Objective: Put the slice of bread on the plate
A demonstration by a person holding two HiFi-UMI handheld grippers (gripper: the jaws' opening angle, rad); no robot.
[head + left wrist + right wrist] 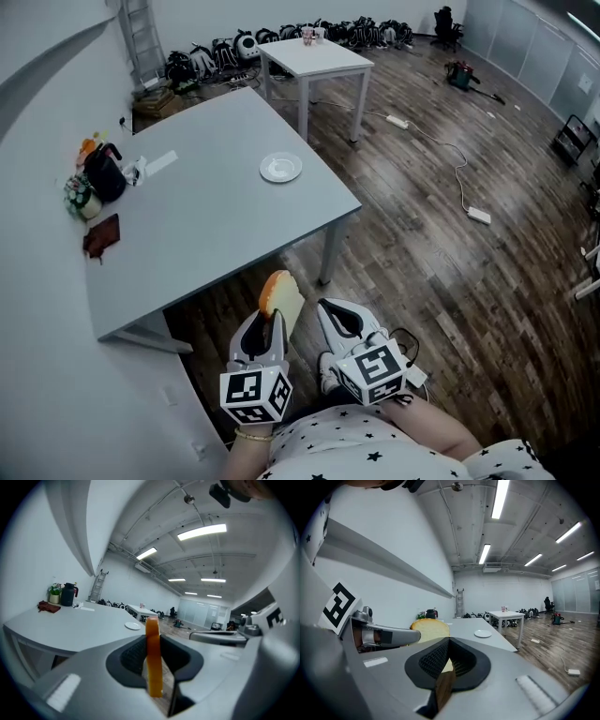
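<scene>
Bread slice (281, 298), pale with an orange-brown crust, stands on edge in the left gripper (273, 323), whose jaws are clamped on its lower part; the left gripper view shows it edge-on between the dark pads. It hangs over the wooden floor (450, 281), just off the near edge of the grey surface (216, 234), not touching it. The right gripper (330, 311) is just beside the left one with its jaws together and nothing between them; in its own view the bread shows off to the left behind them. The small white plate (280, 168) lies on the far half of the surface, near the right edge and well apart from the bread, with only bare grey top between the two. Other things crowd the left edge by the wall, far from the plate: a black jug (103, 173), a potted plant (81, 199), a brown cloth (101, 236) and a white strip (159, 163). Beyond the surface stands a white table (319, 58) with cups on it, a ladder (141, 37) leans at the wall, and a white cable (459, 159) runs over the floor to a power strip (479, 216)
</scene>
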